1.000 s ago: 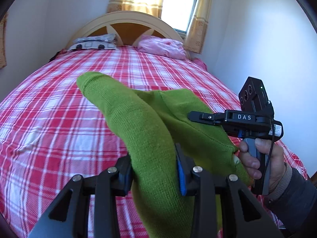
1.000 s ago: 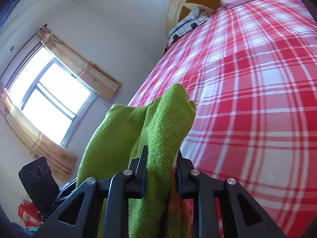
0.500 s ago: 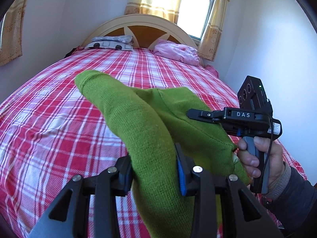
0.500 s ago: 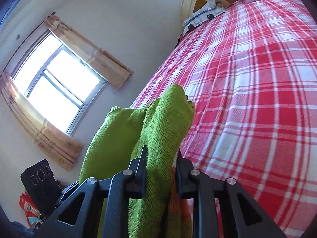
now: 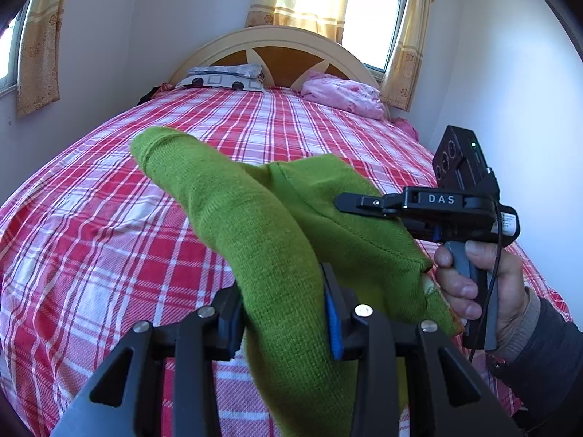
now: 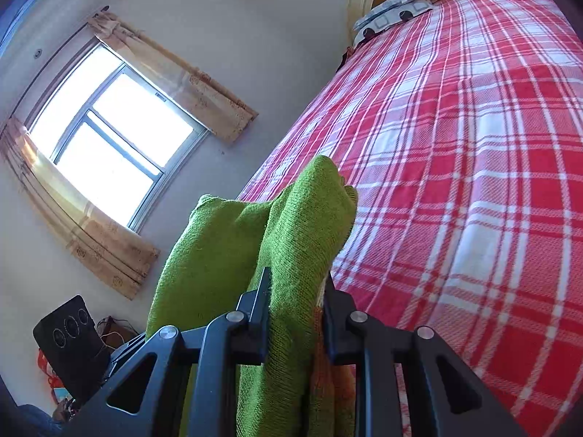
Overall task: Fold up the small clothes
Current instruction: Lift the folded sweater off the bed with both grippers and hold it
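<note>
A green knitted garment (image 5: 255, 218) hangs in the air above the red-and-white checked bed (image 5: 109, 236), held by both grippers. My left gripper (image 5: 284, 309) is shut on one part of it, cloth bulging forward past the fingers. My right gripper (image 6: 297, 302) is shut on another part of the green garment (image 6: 291, 236); an orange patch shows low between its fingers. In the left wrist view the right gripper (image 5: 430, 207) is at the right, side-on, held by a hand, its fingers against the cloth.
The bed's headboard (image 5: 277, 47) is at the far end with a patterned pillow (image 5: 222, 76) and a pink bundle of cloth (image 5: 342, 94). Curtained windows (image 6: 105, 134) are on the walls. The left gripper's body (image 6: 69, 342) shows low left in the right wrist view.
Both grippers have tilted upward with the garment still held; more of the walls and windows shows in both views. The grips have not changed.
</note>
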### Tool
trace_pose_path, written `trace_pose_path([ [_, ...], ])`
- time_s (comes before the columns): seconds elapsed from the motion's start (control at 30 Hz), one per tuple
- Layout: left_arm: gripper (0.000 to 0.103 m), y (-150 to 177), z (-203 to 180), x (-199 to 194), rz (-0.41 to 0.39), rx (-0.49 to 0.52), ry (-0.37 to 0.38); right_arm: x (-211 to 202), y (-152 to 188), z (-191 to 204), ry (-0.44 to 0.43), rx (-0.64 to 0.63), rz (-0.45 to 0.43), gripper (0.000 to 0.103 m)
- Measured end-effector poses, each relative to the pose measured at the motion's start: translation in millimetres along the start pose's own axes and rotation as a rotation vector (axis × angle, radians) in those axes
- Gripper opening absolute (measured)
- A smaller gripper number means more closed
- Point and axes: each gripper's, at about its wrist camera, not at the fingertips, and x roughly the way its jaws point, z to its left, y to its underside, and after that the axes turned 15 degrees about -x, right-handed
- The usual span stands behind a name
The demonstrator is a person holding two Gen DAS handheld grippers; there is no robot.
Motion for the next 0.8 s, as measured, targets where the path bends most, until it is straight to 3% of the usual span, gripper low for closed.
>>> trace_pose_path([
  [0.37, 0.037, 3.9, 19.5, -9.5, 0.002, -0.015, -0.031, 30.7, -0.7, 12.8, -0.043, 0.001, 0.026, 0.023],
  [0.8, 0.037, 27.8, 58.6, -6.4, 0.075, -0.040, -0.096, 69.7, 6.7, 20.0, -0.059, 0.002, 0.106, 0.023],
])
